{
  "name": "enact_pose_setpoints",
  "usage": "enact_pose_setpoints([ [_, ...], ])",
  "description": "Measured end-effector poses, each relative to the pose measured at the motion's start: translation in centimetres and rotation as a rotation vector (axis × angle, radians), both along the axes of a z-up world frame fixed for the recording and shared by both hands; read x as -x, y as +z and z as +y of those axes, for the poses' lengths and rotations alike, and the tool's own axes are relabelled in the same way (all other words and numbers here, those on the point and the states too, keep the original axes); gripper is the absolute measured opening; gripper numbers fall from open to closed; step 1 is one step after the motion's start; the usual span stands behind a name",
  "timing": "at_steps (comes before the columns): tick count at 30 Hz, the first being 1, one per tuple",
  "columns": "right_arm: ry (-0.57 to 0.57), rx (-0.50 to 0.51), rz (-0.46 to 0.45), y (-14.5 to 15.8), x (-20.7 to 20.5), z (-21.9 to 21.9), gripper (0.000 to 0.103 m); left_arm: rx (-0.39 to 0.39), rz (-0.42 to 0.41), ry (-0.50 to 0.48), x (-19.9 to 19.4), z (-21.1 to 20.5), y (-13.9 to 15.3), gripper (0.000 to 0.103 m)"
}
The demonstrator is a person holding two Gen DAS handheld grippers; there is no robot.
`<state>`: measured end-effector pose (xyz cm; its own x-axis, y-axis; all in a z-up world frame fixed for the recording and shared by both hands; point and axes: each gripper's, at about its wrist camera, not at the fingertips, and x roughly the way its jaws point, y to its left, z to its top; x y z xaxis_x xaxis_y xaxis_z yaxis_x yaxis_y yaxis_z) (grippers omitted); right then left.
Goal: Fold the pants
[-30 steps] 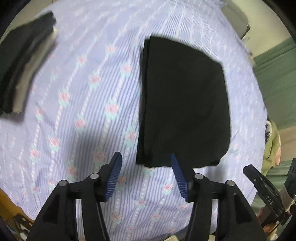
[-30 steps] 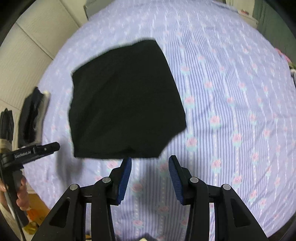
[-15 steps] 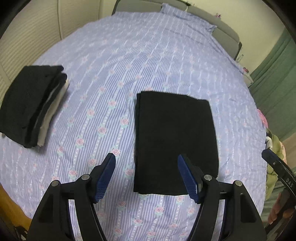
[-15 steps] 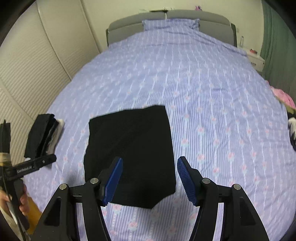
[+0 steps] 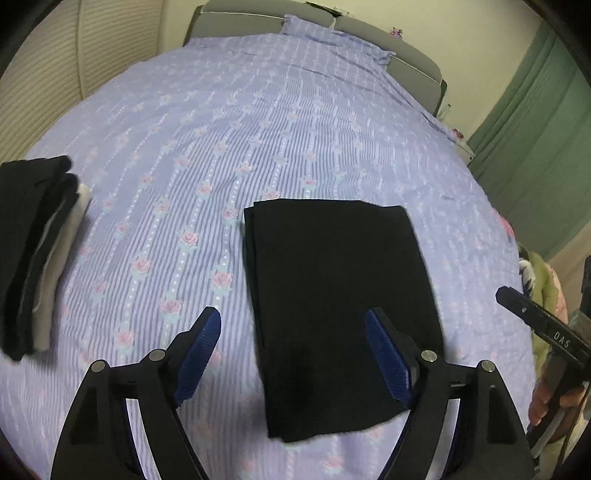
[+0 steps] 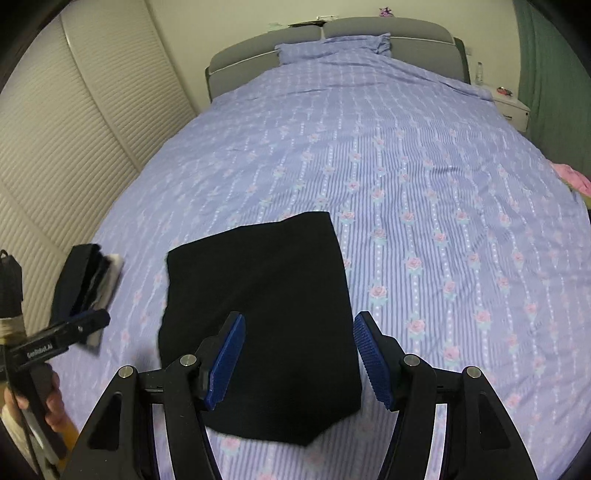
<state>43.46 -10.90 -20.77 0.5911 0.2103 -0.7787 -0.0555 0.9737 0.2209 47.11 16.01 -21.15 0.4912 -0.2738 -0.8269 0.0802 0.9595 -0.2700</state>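
Observation:
The black pants (image 5: 332,288) lie folded into a flat rectangle on the bed near its front edge; they also show in the right wrist view (image 6: 266,317). My left gripper (image 5: 293,325) is open and empty, raised above the near part of the pants. My right gripper (image 6: 299,328) is open and empty, also held above the pants. The left gripper appears at the left edge of the right wrist view (image 6: 74,325), and the right gripper at the right edge of the left wrist view (image 5: 535,321).
The bed (image 6: 424,177) has a lilac striped cover with pink roses. A stack of folded dark and white clothes (image 5: 33,243) lies at its left edge, also in the right wrist view (image 6: 86,280). Grey headboard (image 6: 369,33), louvred wardrobe (image 6: 74,110), green curtain (image 5: 535,129), nightstand (image 6: 513,107).
Both grippers have risen and pulled back from the pants and have opened wider. The pants stay flat on the bed.

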Motion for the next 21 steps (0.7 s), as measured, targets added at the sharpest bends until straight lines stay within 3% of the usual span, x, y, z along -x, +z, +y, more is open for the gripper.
enact_pose_setpoints([
  [3,-0.007,0.003,0.019,-3.0,-1.9,0.2,0.063,-0.003,0.000,-0.025,-2.2,0.2,-2.6,0.080],
  [7,-0.055,0.056,0.013,-6.2,-4.3,0.1,0.063,0.055,0.029,-0.015,-4.9,0.5,-6.2,0.079],
  [12,-0.112,0.057,-0.007,-7.6,-7.5,-0.2,0.063,0.113,0.048,-0.002,-7.8,1.2,-9.1,0.077],
  [14,-0.100,0.046,-0.004,-7.9,-9.0,0.2,0.063,0.167,0.075,-0.021,-9.0,1.5,-10.0,0.071],
  [18,-0.082,0.035,-0.009,-8.4,-10.5,1.0,0.063,0.243,0.086,-0.009,-10.6,2.5,-11.1,0.069],
  [21,-0.069,0.074,0.004,-9.3,-11.4,1.8,0.063,0.309,0.107,-0.021,-11.8,2.9,-11.7,0.056],
])
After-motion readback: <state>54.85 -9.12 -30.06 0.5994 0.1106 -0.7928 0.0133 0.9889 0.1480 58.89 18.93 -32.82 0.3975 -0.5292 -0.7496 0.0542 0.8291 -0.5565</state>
